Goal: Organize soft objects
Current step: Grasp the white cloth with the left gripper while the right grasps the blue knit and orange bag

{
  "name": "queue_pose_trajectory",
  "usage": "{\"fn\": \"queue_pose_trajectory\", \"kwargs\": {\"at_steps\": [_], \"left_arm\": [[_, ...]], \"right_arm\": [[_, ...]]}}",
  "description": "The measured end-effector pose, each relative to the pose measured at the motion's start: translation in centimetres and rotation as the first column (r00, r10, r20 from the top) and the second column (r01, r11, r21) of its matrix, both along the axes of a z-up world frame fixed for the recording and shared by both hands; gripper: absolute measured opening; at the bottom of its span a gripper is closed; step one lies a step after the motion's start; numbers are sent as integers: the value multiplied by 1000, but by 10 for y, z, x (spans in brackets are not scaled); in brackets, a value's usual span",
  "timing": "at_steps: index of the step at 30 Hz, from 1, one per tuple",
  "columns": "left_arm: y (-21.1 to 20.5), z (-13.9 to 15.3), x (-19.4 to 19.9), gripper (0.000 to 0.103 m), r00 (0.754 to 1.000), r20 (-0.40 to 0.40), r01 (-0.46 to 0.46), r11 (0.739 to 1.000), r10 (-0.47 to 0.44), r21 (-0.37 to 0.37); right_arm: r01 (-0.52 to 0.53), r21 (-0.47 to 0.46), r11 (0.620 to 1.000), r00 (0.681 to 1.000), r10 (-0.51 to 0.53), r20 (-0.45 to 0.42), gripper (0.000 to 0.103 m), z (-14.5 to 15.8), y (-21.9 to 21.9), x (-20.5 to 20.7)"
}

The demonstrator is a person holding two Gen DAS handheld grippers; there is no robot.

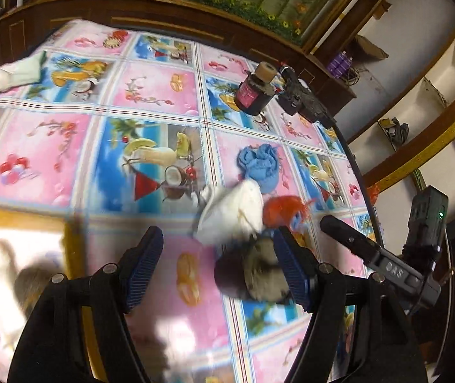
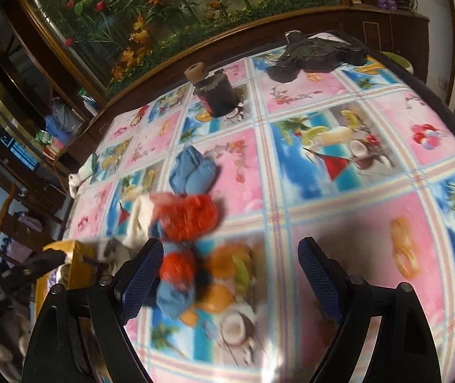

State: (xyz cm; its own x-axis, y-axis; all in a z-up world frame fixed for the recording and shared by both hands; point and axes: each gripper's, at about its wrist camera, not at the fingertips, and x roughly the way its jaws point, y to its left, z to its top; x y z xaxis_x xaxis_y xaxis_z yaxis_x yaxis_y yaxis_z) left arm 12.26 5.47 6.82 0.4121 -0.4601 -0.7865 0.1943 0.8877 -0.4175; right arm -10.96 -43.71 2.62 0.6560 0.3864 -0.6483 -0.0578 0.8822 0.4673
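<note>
Soft pile on patterned tablecloth (image 1: 151,102)
Left gripper (image 1: 218,268) and right gripper (image 2: 230,274) both spread wide, holding nothing (blurred); blue cloth (image 1: 259,166), white cloth (image 1: 234,214), orange toy (image 2: 186,214) bunched together

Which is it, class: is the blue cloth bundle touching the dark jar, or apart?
Apart. The left wrist view shows bare tablecloth between the blue cloth bundle and the dark jar.
</note>
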Motion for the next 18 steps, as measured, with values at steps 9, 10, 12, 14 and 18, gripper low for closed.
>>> {"fn": "queue_pose_trajectory", "kwargs": {"at_steps": [9,10,12,14,18], "left_arm": [[-33,-31,49,71,992,-96,70,995,-77,-71],[-37,-32,52,71,991,-98,82,994,-89,-71],[-48,-35,54,71,989,-102,107,993,-110,-43],[-56,-40,56,71,985,-112,128,992,-128,-8],[-68,-44,54,70,982,-97,168,983,-161,73]], "right_arm": [[-85,8,996,995,86,-46,86,-30,34,59],[-102,5,995,994,102,-45,84,-32,36,61],[-130,16,991,990,131,-47,63,-35,38,64],[-129,3,992,989,129,-70,27,-39,36,67],[-76,17,997,996,77,-54,25,-36,20,63]]}}
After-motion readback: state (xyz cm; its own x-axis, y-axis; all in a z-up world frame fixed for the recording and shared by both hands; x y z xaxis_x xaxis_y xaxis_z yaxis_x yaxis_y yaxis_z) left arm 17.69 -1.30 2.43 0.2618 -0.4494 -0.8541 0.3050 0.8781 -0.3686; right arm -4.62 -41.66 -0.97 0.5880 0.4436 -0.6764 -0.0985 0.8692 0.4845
